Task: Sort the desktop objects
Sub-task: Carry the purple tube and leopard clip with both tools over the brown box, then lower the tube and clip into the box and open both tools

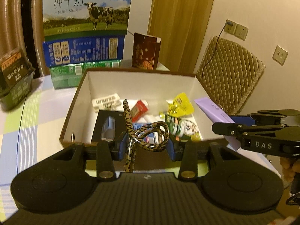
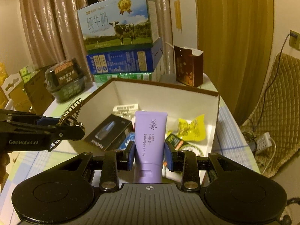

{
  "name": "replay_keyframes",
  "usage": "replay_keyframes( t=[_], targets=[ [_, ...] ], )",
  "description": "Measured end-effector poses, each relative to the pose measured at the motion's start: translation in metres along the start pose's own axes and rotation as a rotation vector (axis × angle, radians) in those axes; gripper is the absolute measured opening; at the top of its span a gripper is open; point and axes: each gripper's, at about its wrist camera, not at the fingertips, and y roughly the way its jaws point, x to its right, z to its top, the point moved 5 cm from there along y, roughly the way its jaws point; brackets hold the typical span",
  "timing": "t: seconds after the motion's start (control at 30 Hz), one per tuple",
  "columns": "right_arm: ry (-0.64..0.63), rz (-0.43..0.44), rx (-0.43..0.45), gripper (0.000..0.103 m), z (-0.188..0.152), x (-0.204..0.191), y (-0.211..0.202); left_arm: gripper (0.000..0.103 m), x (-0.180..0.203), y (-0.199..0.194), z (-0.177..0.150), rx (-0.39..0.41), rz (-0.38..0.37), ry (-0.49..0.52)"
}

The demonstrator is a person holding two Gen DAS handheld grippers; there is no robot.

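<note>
A: The box sits mid-table, already crowded. The right gripper clamps the purple tube above its near edge.

B: The left gripper pinches a hair clip; loosely caught, it could slip outside.

Purple tube cap end hidden behind tool body; box contents blurred.

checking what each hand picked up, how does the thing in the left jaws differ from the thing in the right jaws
The hair clip in the left gripper is leopard-patterned brown and black; the tube in the right gripper is plain purple with printed text. The hair clip is an open, curved frame with teeth; the tube is a solid flat-sided body. Both are clamped and held above the open box.
</note>
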Motion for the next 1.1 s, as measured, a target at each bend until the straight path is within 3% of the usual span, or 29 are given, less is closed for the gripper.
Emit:
replay_keyframes(
  t=[0.47,1.1],
  targets=[
    [0.018,-0.029,-0.006,0.03,0.038,0.026,0.054,0.037,0.002,0.057,0.048,0.0,-0.009,0.012],
    [0.064,-0.106,-0.124,0.03,0.053,0.068,0.128,0.037,-0.006,0.145,0.074,-0.102,0.01,0.013]
  ],
)
